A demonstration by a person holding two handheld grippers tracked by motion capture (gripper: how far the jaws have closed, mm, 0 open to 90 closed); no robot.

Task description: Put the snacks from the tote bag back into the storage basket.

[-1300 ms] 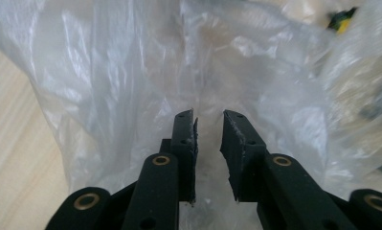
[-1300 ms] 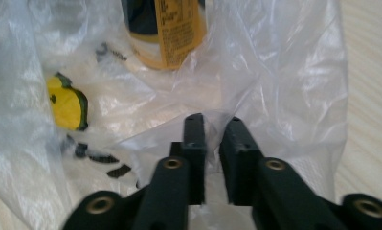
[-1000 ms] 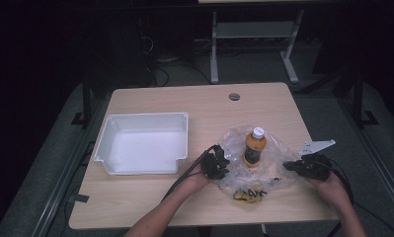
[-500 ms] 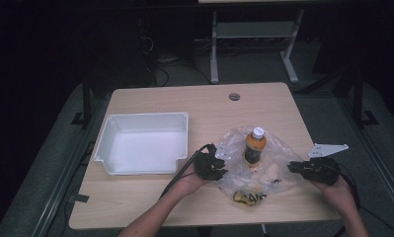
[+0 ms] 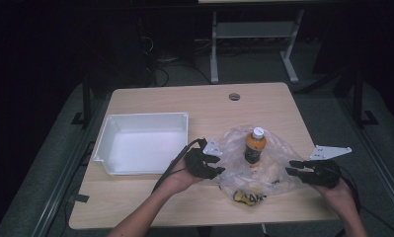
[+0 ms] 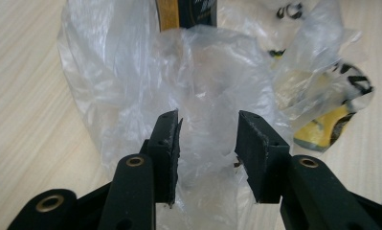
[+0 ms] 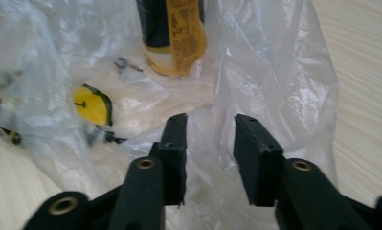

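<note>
The bag (image 5: 263,163) is lying crumpled on the table (image 5: 194,101) right of the tray (image 5: 141,142), a bottle (image 5: 254,146) standing in it. The left gripper (image 5: 215,164) and right gripper (image 5: 295,167) have just been opening; film is sitting between each pair of jaws, seemingly unpinched.

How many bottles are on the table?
1. The bottle stands upright on the clear plastic bag, between the two grippers, right of the white tray. The crumpled plastic could hide something smaller.
</note>
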